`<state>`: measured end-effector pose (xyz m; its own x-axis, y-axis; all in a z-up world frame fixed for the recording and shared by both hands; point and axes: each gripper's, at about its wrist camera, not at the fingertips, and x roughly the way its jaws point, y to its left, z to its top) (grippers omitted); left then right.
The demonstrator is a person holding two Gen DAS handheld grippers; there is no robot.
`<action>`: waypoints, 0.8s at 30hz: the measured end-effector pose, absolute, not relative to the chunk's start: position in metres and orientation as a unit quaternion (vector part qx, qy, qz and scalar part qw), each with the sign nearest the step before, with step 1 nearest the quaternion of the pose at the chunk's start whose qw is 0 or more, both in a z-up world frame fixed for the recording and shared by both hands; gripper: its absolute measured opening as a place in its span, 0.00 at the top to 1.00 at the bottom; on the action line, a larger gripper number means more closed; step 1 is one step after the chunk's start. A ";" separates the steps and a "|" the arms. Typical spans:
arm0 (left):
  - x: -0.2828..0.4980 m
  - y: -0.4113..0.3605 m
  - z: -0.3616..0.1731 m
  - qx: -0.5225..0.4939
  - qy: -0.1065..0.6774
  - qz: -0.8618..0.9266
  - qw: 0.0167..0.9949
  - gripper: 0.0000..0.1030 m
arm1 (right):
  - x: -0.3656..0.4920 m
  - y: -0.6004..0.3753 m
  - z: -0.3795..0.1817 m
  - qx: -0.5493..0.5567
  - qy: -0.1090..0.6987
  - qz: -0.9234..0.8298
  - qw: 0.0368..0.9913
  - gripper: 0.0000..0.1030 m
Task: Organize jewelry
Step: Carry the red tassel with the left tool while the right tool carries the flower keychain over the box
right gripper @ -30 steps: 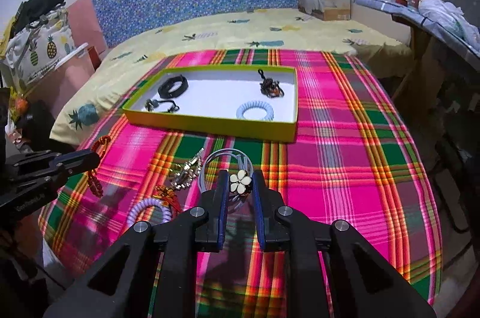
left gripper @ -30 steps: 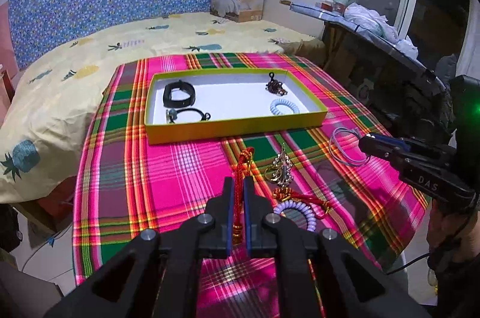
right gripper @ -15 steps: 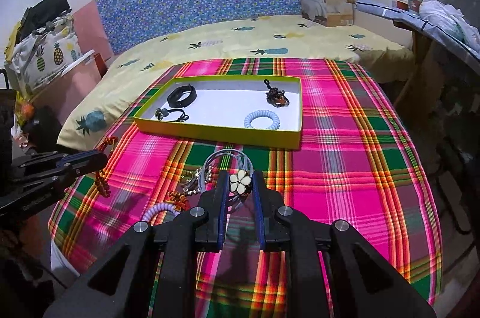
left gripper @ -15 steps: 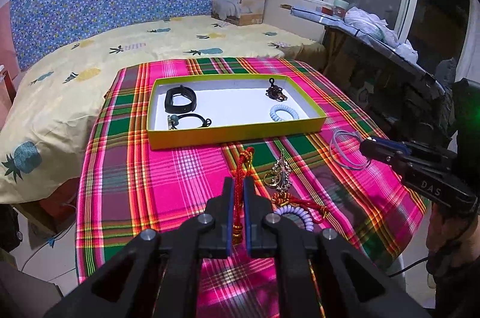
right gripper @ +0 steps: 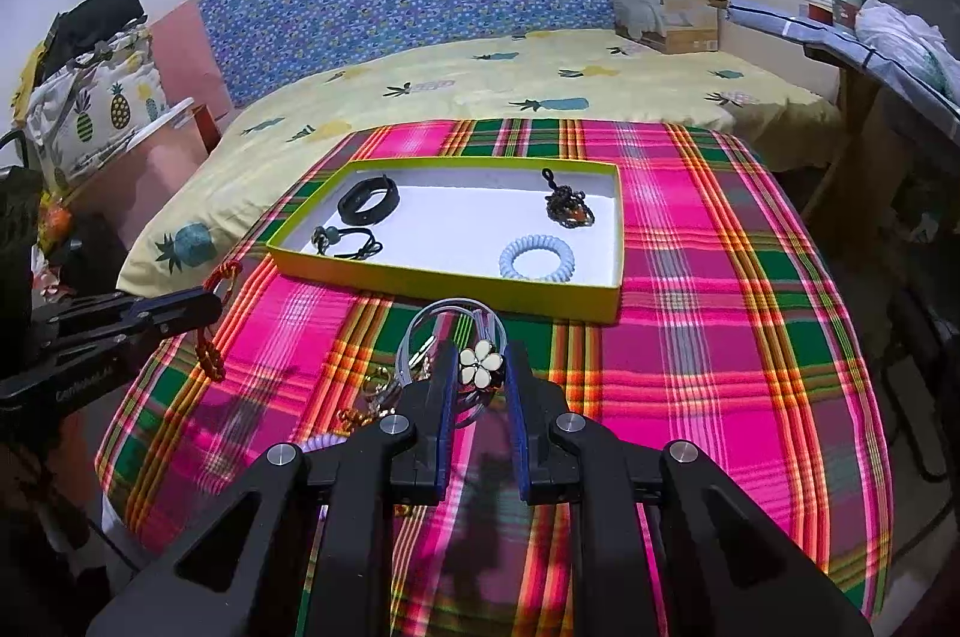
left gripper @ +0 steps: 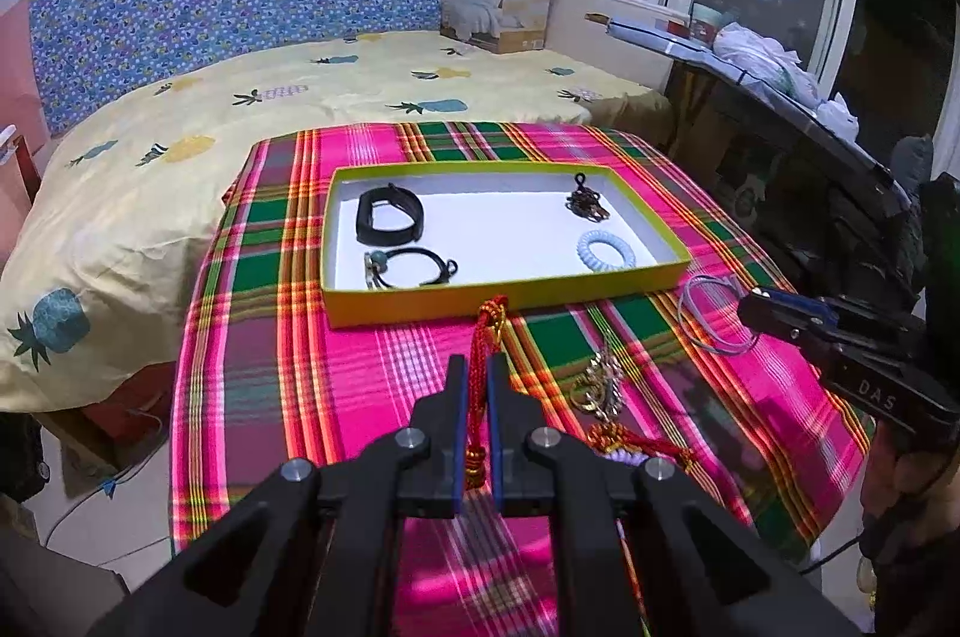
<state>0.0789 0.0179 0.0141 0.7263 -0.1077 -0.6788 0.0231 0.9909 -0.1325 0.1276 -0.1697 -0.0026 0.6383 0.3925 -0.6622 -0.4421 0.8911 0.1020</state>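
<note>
A desk (left gripper: 282, 397) draped in pink, green and yellow plaid stands against a bed (left gripper: 180, 138) with a pineapple-print cover. Near the desk's far edge sits a shallow yellow-green tray (left gripper: 498, 298) with a white floor. It holds a black band (left gripper: 389, 215), a black cord bracelet (left gripper: 408, 268), a dark beaded piece (left gripper: 585, 205) and a pale blue coil tie (left gripper: 606, 250), leaving bare room down its middle.

The left gripper (left gripper: 477, 385) hovers short of the tray's near wall, jaws pressed on a red knotted cord (left gripper: 487, 331). The right gripper (right gripper: 477, 373) hangs nearby, jaws pinching a white flower charm (right gripper: 480, 364) on a grey wire hoop (right gripper: 444, 319) — whether the hoop touches the cloth is unclear. Gold chain (left gripper: 600, 385) and a lilac coil (left gripper: 624, 454) lie on the cloth between the grippers. The desk's right half is open plaid.
</note>
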 end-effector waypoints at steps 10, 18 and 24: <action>0.124 0.021 0.020 -0.052 0.366 -0.035 0.929 0.94 | 0.164 -0.167 0.000 -0.037 0.353 0.230 0.906 0.85; 0.174 0.019 0.017 -0.047 0.373 -0.039 0.926 0.94 | 0.208 -0.159 -0.001 -0.044 0.353 0.227 0.907 0.85; 0.211 0.014 0.005 -0.037 0.388 -0.039 0.920 0.94 | 0.245 -0.153 -0.013 -0.052 0.367 0.222 0.902 0.85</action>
<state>0.2106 0.0139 0.0050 0.6955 -0.1012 -0.7114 0.0431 0.9941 -0.0993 0.2447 -0.1528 -0.0130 0.6315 0.3622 -0.6856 -0.4389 0.8959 0.0690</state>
